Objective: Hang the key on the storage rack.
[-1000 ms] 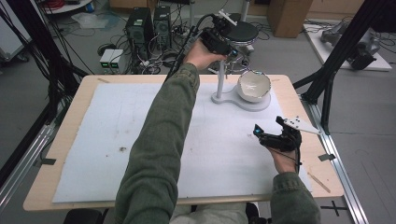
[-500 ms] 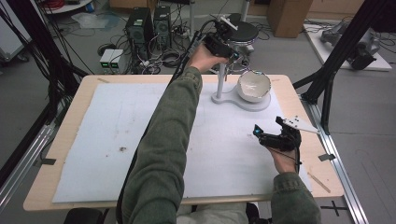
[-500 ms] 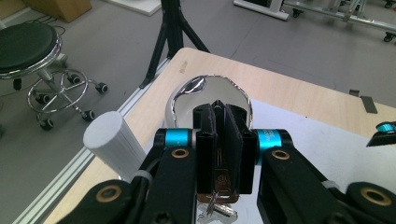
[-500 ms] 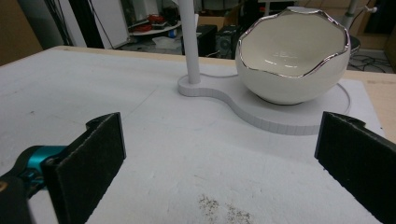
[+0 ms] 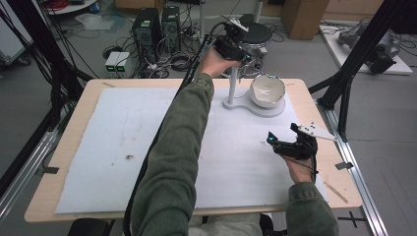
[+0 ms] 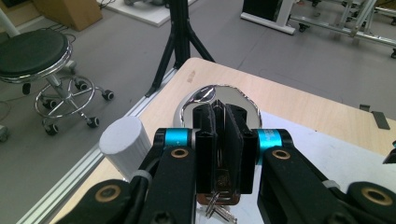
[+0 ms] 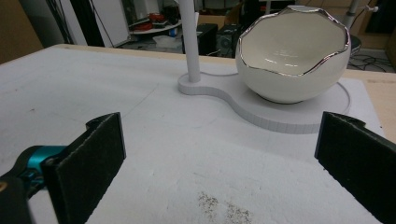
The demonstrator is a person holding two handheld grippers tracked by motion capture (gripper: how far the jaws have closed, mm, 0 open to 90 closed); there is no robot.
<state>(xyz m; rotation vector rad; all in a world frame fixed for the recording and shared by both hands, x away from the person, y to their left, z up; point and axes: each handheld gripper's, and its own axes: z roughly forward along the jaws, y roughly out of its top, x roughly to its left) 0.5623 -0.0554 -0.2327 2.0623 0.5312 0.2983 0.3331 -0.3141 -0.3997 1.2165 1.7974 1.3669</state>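
A white stand [image 5: 239, 104] at the far right of the table has an upright post [image 5: 233, 83] and a round base. On the base sits a white egg-shaped bowl [image 5: 267, 91] with a jagged silver rim. My left gripper [image 5: 241, 51] is raised beside the post's top [image 6: 123, 140] and above the bowl [image 6: 205, 95]. It [image 6: 223, 112] is shut on a small padlock [image 6: 224, 179] with keys [image 6: 219, 213] hanging under it. My right gripper [image 5: 282, 135] rests low at the right of the white mat. It [image 7: 222, 163] is open, holds nothing, and faces the bowl [image 7: 294, 56].
A white mat [image 5: 123, 147] covers most of the wooden table [image 5: 64, 162]. A dark smudge [image 5: 130, 157] marks the mat at the left. Beyond the far edge stand a black stool [image 5: 255, 34], computer towers [image 5: 152, 24] with cables, and a black frame leg [image 5: 344, 88].
My left gripper has drifted slightly to the right near the post's top. The right gripper has not moved.
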